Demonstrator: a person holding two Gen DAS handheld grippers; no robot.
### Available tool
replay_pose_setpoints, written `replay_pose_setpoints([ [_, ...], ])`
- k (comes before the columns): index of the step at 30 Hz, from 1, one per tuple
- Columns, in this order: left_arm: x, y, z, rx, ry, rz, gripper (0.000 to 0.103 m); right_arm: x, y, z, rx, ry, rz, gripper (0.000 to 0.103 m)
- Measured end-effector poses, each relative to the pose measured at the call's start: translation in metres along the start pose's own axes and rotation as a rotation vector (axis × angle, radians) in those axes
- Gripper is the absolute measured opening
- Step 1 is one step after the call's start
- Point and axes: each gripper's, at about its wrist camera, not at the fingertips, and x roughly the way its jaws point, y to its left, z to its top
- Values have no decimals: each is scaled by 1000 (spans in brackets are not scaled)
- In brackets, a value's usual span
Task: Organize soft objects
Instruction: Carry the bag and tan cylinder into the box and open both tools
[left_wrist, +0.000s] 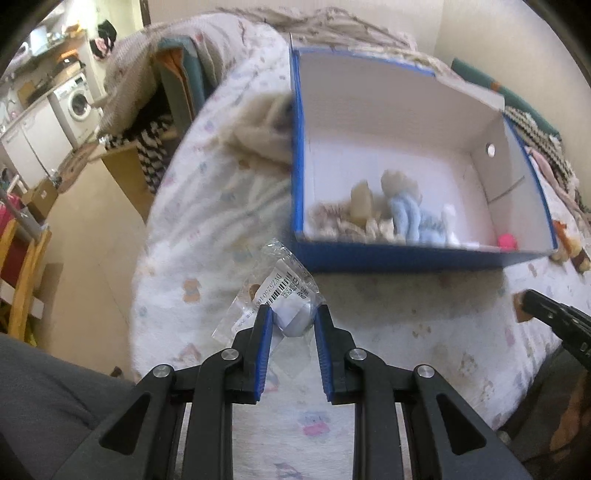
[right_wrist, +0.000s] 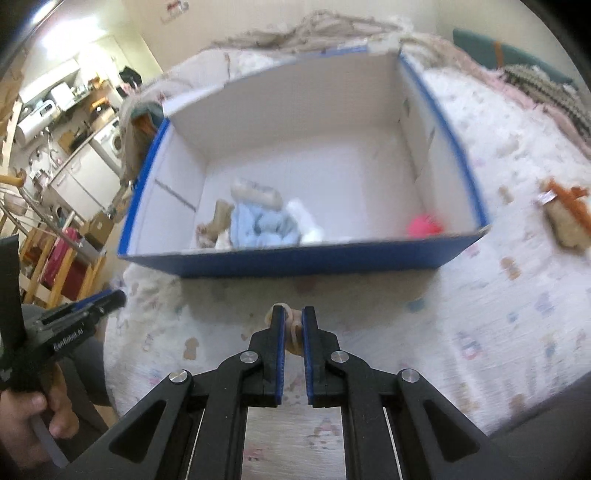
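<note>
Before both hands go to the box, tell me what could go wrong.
The left gripper pinches a pale soft toy inside a slick clear bag; it might slide out on the way. The right gripper holds only a small beige piece, a thin grip. Both hands aim at one blue box and may collide over its near wall.

Matt black plastic on the left gripper (left_wrist: 293, 317), ribbed blue rubbery pads (left_wrist: 263, 354), bright metal pivot pins. Same finish on the right gripper (right_wrist: 292, 319). Glossy, crinkled clear plastic bag (left_wrist: 273, 291) with a white paper barcode label. Smooth cardboard box (left_wrist: 406, 254): blue outside, matt white inside. Fluffy pale-blue plush cloth (left_wrist: 410, 218) and nubbly cream fabric pieces (left_wrist: 347, 221) within. Soft, faintly quilted printed cotton bed sheet (left_wrist: 207, 206). Pale, smooth rubbery-looking piece (right_wrist: 293, 328) between the right pads. Yellow varnished wood frame (left_wrist: 22, 266).
</note>
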Motion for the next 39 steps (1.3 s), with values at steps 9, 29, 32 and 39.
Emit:
replay_pose_setpoints([
  [9,-49,18,38,-61,-184,55,21,-33,-7,42,-10,-153,10,10],
  [29,11,-55,137,44,-141,55,21,34,-27,127,-11,-207,21,10],
  [32,30,-68,140,74,-104,65,21,53,-26,131,-28,-161,11,10],
  [39,63,-91,151,135,-69,91,21,70,-15,135,-86,-143,14,10],
])
